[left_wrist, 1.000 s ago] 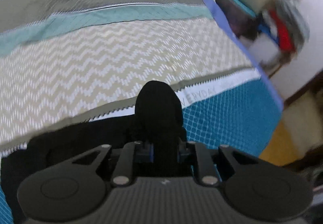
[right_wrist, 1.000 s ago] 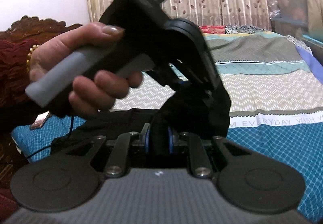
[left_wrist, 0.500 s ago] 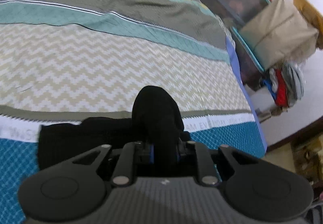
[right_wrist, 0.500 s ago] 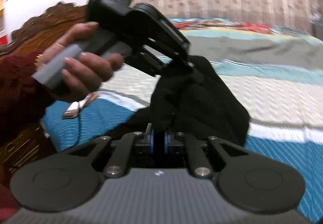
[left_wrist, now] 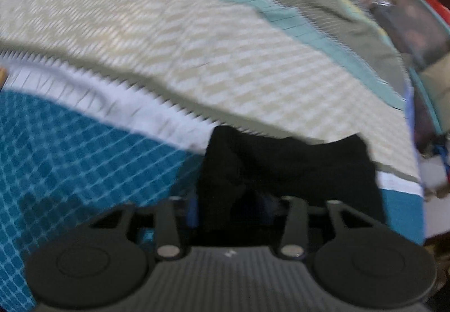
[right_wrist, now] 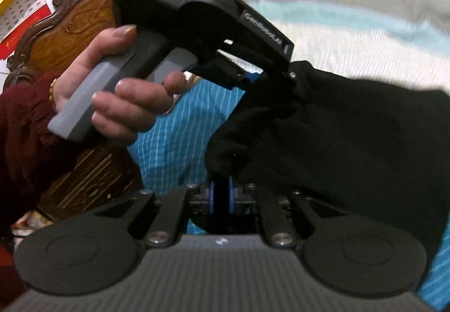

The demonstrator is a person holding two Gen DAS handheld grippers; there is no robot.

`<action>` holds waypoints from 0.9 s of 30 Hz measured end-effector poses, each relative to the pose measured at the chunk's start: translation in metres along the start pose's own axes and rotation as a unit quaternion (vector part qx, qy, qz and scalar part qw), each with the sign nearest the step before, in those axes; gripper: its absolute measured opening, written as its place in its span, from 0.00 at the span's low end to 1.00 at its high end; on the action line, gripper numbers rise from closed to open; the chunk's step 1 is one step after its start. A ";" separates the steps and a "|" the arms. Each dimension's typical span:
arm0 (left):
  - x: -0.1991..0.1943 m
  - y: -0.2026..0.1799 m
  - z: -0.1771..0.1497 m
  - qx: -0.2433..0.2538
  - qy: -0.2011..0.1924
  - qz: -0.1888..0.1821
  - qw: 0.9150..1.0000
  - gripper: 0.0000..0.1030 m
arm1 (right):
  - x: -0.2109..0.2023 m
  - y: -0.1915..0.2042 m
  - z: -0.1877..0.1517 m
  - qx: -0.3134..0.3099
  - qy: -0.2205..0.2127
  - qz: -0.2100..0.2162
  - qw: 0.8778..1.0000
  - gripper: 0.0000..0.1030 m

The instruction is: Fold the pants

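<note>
Black pants (left_wrist: 289, 168) lie on the striped bedspread (left_wrist: 197, 64) in the left wrist view; the left gripper (left_wrist: 227, 208) has just been opening, the cloth loose between its now parted jaws, so I judge this fold is being laid down. In the right wrist view, the right gripper (right_wrist: 222, 193) is clamped on the bunched pants (right_wrist: 337, 143).

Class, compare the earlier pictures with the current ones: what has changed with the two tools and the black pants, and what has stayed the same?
The left tool has just been opening: its jaws now stand apart, with the pants loose between them, laid down on the bedspread. Both tools swung across the bed, carrying the fabric over. The right tool stays clamped on the pants, and the hand still grips the left tool's handle.
</note>
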State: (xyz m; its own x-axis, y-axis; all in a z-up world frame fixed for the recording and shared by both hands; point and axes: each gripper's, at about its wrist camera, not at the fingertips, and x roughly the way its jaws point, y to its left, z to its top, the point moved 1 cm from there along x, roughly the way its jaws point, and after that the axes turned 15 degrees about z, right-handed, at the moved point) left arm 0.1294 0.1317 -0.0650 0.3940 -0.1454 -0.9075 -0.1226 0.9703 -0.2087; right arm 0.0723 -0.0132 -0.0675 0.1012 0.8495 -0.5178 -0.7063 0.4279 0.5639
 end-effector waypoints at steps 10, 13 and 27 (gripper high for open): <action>-0.027 0.005 -0.030 0.002 -0.051 -0.014 0.999 0.75 | -0.077 0.007 -0.004 0.003 -0.070 0.067 0.995 0.51; -0.039 0.003 -0.049 0.024 -0.056 -0.015 0.998 0.76 | -0.118 -0.004 -0.011 0.026 -0.123 0.023 0.992 0.51; -0.034 0.003 -0.081 0.037 -0.038 0.010 0.999 0.86 | -0.098 -0.023 -0.074 0.090 -0.024 -0.064 0.994 0.25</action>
State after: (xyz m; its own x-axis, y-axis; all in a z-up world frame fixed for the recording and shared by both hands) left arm 0.0417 0.1233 -0.0647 0.4613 -0.1134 -0.8800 -0.0652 0.9848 -0.1611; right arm 0.0267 -0.1296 -0.0778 0.2185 0.7960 -0.5645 -0.5487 0.5786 0.6034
